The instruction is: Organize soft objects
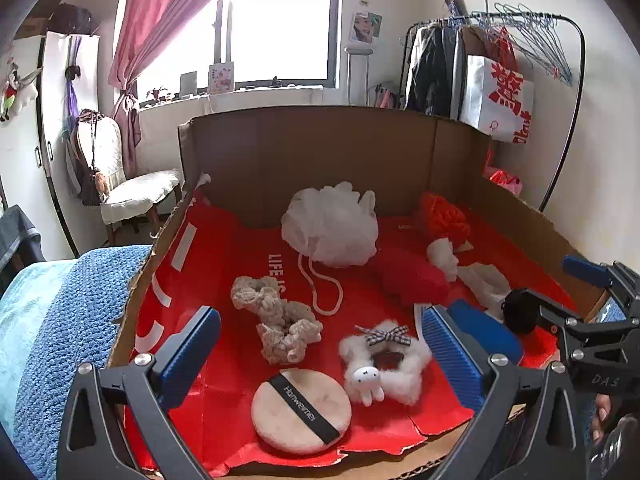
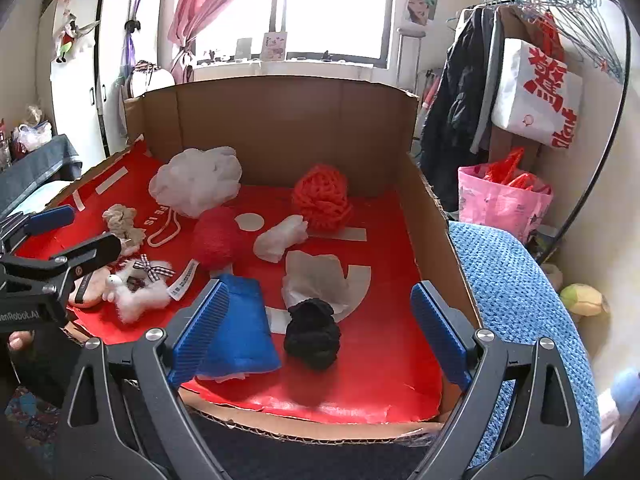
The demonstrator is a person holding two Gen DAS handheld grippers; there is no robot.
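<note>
A cardboard box [image 2: 280, 120] lined in red holds the soft things. My left gripper [image 1: 320, 354] is open over its near left part, above a round powder puff [image 1: 300, 410], a fluffy white bunny scrunchie [image 1: 384, 360] and a beige scrunchie [image 1: 280, 320]. Behind them lies a white mesh loofah [image 1: 330, 226]. My right gripper [image 2: 320, 332] is open at the near right, with a black yarn ball [image 2: 312, 334] low between its fingers, untouched. A blue cloth [image 2: 244, 328] lies by its left finger. Farther back are crumpled tissue [image 2: 316, 276], a red plush [image 2: 218, 238] and orange yarn [image 2: 322, 194].
The box rests on a blue knitted blanket [image 2: 516, 300]. A pink bag [image 2: 500, 200] and a clothes rack [image 2: 560, 60] stand at the right. A chair [image 1: 132, 192] and a wardrobe [image 1: 68, 120] are on the left. A person's hand [image 2: 20, 340] holds the left gripper.
</note>
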